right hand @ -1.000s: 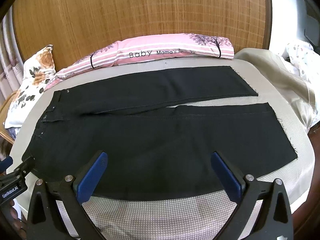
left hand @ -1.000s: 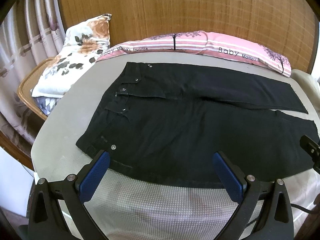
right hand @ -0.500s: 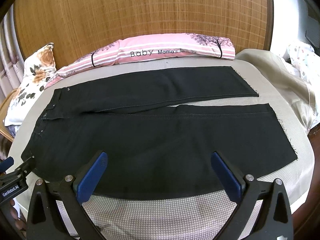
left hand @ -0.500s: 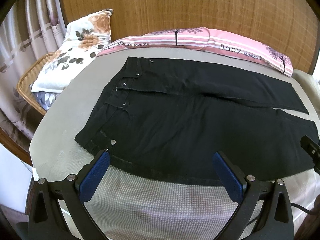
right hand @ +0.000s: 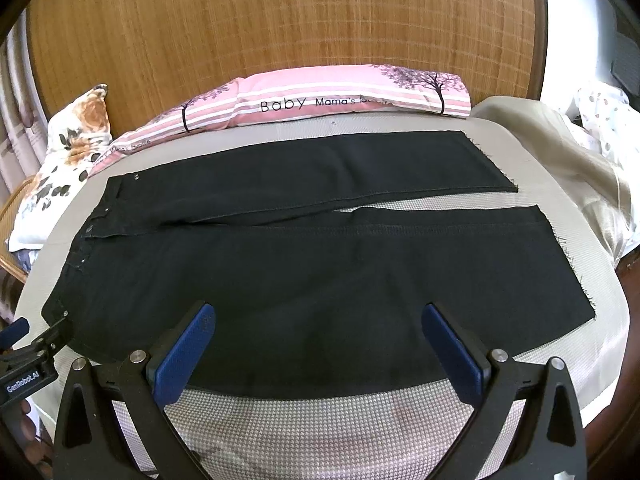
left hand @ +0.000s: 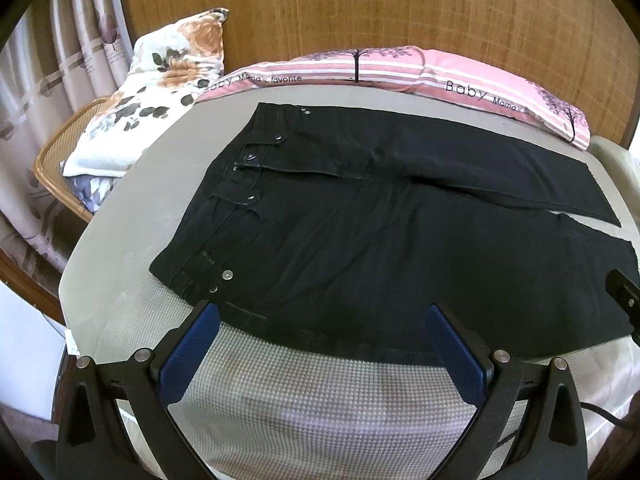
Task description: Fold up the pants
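Lying flat on the bed [right hand: 320,412] with legs parted, the black pants [right hand: 320,280] await folding, while left gripper [left hand: 320,344] and right gripper [right hand: 318,344] hover near their edge, fingers spread.

Bed [left hand: 132,288]: grey-beige woven cover with a small check pattern. Along its far edge lies a long pink striped pillow [right hand: 344,96], tree print, lettering "Baby Mama's favorite". At the left end, a floral pillow [left hand: 160,92], white with orange and dark flowers, leans over a wicker basket [left hand: 52,160]. Behind: woven bamboo wall panel [right hand: 280,20]. Far left: patterned curtain [left hand: 48,72]. Right side: crumpled beige sheet [right hand: 560,148].
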A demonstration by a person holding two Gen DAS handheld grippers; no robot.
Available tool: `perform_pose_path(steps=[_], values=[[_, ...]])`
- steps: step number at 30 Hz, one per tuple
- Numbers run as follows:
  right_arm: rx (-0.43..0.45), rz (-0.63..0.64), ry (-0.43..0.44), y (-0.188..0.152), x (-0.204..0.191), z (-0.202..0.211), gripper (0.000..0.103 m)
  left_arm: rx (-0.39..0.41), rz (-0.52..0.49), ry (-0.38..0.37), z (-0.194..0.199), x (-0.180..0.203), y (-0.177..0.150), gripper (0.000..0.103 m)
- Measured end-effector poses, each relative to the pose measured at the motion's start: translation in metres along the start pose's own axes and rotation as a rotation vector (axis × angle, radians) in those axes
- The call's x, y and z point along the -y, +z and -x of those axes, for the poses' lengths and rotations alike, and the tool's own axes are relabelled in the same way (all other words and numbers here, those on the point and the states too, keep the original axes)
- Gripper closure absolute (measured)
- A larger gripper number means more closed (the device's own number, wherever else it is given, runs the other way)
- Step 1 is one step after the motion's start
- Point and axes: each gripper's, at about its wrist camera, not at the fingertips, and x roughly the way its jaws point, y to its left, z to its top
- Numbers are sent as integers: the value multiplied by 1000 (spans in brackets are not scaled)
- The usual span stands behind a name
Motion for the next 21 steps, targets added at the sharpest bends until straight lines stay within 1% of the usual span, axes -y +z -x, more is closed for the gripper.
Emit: perform_pose_path(steps=[21], values=[[4, 5, 3, -1, -2, 2, 0, -6, -2, -5, -2, -1, -1, 1]])
